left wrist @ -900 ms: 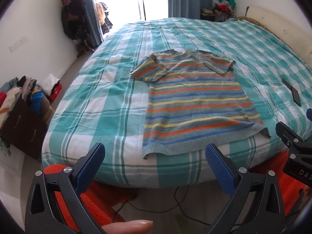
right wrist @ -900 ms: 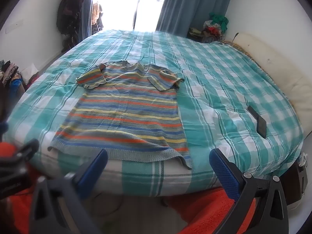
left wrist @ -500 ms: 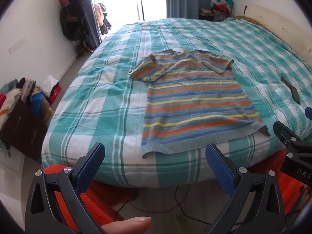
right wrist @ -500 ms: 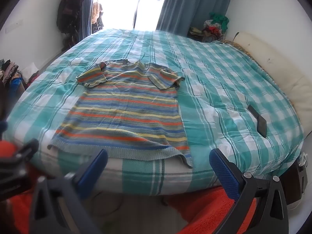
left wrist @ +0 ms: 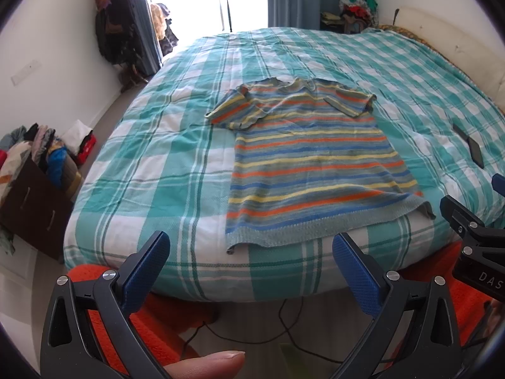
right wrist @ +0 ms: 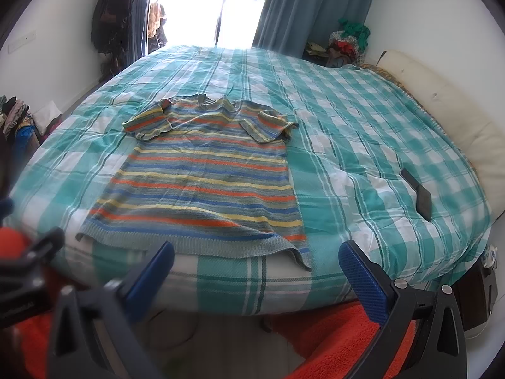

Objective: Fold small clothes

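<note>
A small striped knit T-shirt in blue, orange, yellow and grey lies flat on the teal-and-white checked bed, hem toward me, both short sleeves folded in. It also shows in the right wrist view. My left gripper is open and empty, held off the bed's near edge below the hem. My right gripper is open and empty, also below the hem, nearer the shirt's right corner. The right gripper's body shows at the right edge of the left wrist view.
A dark phone lies on the bed right of the shirt. An orange rug and a cable lie on the floor below. A box of clothes stands at the left. A pillow lies along the right.
Both grippers have drifted slightly, so the shirt sits a little higher in view. Jaws stay open; the shirt has not moved.
</note>
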Action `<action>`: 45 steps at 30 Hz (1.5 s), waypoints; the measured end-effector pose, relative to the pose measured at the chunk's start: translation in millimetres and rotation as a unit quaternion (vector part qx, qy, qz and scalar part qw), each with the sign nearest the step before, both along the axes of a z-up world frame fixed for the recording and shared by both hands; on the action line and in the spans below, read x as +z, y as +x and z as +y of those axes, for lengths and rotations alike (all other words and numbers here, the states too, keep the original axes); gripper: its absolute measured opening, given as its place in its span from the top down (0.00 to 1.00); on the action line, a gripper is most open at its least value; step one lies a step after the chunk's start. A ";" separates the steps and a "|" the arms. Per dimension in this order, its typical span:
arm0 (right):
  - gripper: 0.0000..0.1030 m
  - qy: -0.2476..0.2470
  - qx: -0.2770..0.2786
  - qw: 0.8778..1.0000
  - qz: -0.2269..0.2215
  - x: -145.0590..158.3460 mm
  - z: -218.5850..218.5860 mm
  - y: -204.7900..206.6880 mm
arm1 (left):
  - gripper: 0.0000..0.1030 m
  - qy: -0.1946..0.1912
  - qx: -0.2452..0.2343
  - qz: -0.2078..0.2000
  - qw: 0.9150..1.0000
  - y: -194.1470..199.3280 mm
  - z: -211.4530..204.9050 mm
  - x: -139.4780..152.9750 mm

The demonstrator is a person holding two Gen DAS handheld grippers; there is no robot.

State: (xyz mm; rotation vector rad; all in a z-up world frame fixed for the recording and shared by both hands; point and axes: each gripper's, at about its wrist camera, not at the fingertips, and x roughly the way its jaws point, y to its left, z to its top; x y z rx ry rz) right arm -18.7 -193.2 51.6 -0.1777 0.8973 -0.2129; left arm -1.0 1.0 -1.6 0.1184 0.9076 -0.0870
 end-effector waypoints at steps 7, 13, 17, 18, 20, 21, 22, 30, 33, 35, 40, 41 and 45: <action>0.00 0.000 0.001 1.000 0.001 2.3 5.8 5.7 | 0.00 0.000 0.000 0.001 1.000 -1.3 -4.0 -6.8; 0.00 0.000 0.001 1.000 0.001 -3.4 0.2 -0.2 | 0.00 -0.001 -0.003 0.004 1.000 -1.5 -4.4 -9.9; 0.00 0.000 0.000 1.000 0.002 -1.5 2.5 2.9 | 0.00 0.012 -0.005 0.003 1.000 -0.6 -4.8 -11.3; 0.00 0.000 0.000 1.000 0.002 -2.5 1.5 2.1 | 0.00 0.014 -0.006 0.003 1.000 -0.6 -4.8 -11.8; 0.00 0.000 0.000 1.000 0.003 -1.5 2.2 3.6 | 0.00 0.014 -0.006 0.002 1.000 0.2 -5.3 -11.7; 0.00 -0.001 0.000 1.000 0.003 -2.5 1.2 2.9 | 0.00 0.014 -0.007 0.001 1.000 0.6 -5.7 -11.3; 0.00 0.000 0.000 1.000 0.003 -3.4 0.0 2.1 | 0.00 0.015 -0.007 0.001 1.000 1.0 -5.9 -11.6; 0.00 0.000 0.000 1.000 0.002 -4.2 -1.7 2.9 | 0.00 -0.001 -0.010 0.012 1.000 4.8 -3.7 -9.9; 0.00 0.001 -0.001 1.000 0.003 -4.6 -2.4 3.3 | 0.00 -0.007 -0.012 0.018 1.000 4.9 -3.3 -9.9; 0.00 0.001 -0.001 1.000 0.005 -4.4 -2.5 4.0 | 0.00 -0.002 -0.011 0.017 1.000 4.7 -3.2 -9.6; 0.00 0.002 -0.001 1.000 0.006 -17.4 -0.8 0.9 | 0.00 0.004 -0.015 0.018 1.000 4.7 -4.7 -9.3; 0.00 0.002 -0.001 1.000 0.007 -19.8 -1.2 -1.1 | 0.00 0.008 -0.015 0.016 1.000 4.4 -5.6 -9.4; 0.00 0.002 -0.001 1.000 0.007 -11.6 -1.5 4.1 | 0.00 0.009 -0.016 0.017 1.000 4.3 -6.7 -10.2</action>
